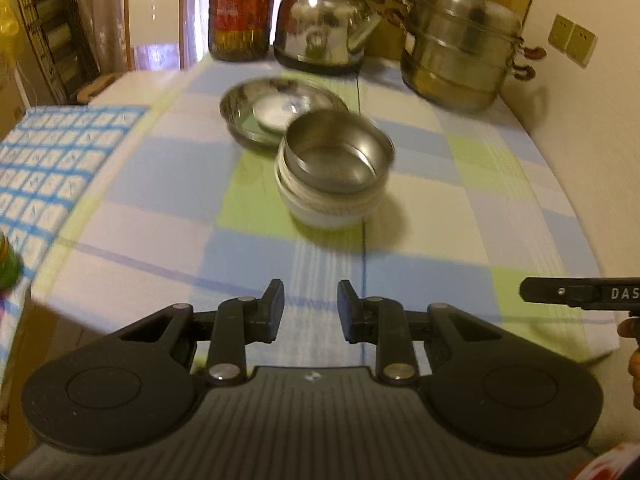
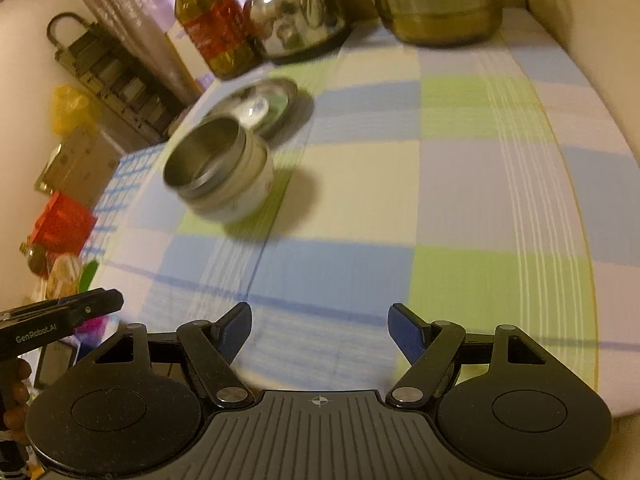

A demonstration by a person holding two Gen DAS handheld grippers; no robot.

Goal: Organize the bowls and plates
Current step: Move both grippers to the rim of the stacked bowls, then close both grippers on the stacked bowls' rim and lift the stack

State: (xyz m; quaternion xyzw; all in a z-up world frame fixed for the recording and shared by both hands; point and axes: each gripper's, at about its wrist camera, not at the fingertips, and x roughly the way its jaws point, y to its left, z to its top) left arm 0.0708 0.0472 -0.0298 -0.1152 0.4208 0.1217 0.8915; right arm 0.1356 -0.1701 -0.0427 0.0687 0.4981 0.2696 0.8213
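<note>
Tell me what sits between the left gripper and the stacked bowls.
Nothing: in the left wrist view only bare checked tablecloth separates the left gripper from the stacked bowls.

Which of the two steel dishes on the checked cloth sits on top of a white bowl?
The deep steel bowl, nested in the white bowl. The flat steel plate behind it lies directly on the cloth.

Nested in a white ceramic bowl: a steel bowl. Just behind: a small white saucer in a steel plate.
</note>
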